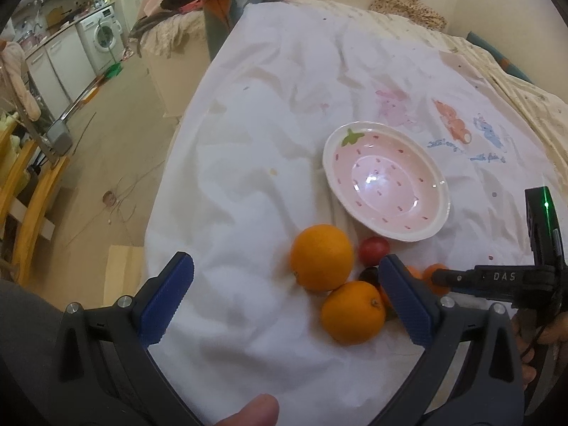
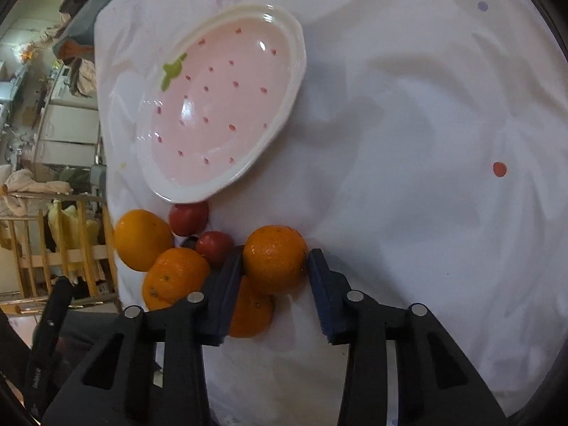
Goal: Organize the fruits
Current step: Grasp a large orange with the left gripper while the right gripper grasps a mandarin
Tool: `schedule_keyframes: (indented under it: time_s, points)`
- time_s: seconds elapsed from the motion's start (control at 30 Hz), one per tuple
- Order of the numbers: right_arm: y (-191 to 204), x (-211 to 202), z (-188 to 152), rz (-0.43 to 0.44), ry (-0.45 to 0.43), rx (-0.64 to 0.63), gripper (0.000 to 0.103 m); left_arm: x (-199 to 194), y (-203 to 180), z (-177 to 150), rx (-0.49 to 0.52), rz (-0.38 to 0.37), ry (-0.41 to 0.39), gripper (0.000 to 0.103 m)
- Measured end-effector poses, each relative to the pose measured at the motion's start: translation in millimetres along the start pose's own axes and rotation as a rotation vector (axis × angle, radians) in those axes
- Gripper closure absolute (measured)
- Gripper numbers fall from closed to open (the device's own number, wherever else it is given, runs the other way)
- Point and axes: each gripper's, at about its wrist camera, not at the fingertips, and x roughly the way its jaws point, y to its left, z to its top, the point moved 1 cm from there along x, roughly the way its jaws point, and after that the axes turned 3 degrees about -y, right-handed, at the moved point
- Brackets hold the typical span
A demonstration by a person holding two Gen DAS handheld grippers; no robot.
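A home: washing machine (image 1: pixel 103 33), kitchen counter (image 1: pixel 53 32), sheeted bed (image 1: pixel 248 142)

A white bedsheet (image 1: pixel 269 163) printed with small cartoon animals (image 1: pixel 454 120) covers the bed. A leopard-print pillow (image 1: pixel 411 7) lies at its far end. Across the floor stand a washing machine (image 1: pixel 103 33) and white cabinets (image 1: pixel 60 64), with a yellow wooden rack (image 1: pixel 25 191) nearby.

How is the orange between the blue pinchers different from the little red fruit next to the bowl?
The gripped orange is orange and dimpled; the red fruit is red and smooth. The orange is much bigger. The right gripper has its pads pressed on both sides of the orange, while the red fruit lies untouched against the rim of the strawberry bowl. Both are round and lie on the white cloth.
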Motion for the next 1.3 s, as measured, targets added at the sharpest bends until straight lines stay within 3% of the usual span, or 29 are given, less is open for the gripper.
schedule_keyframes:
  time_s: [0.17, 0.4, 0.73, 0.87, 1.0, 1.1, 1.23, 1.3]
  points:
    - [3, -6, -3, -0.019, -0.029, -0.033, 0.065, 6, 5, -1, -0.016, 0.008, 0.041, 0.000]
    - [-1, -57, -7, 0.049, -0.143, -0.012, 0.065, 23, 23, 11, -0.062, -0.051, 0.226, 0.000]
    - [-8, -70, -2, 0.065, -0.192, 0.025, 0.065, 56, -11, 25, 0.006, -0.083, 0.334, 0.008]
    - [-10, -73, -2, 0.067, -0.205, 0.036, 0.065, 74, -19, 23, 0.011, -0.052, 0.372, 0.021]
    - [-8, -76, -3, 0.079, -0.213, 0.023, 0.065, 87, -24, 19, 0.003, -0.045, 0.403, 0.022]
    - [-6, -75, -3, 0.083, -0.211, 0.014, 0.065, 100, -21, 15, -0.037, -0.031, 0.441, 0.031]
    - [-2, -76, -4, 0.083, -0.212, 0.000, 0.065, 108, -12, 12, -0.131, -0.077, 0.458, 0.034]
    - [-1, -77, -4, 0.086, -0.213, -0.001, 0.065, 107, -15, 12, -0.122, -0.090, 0.450, 0.045]
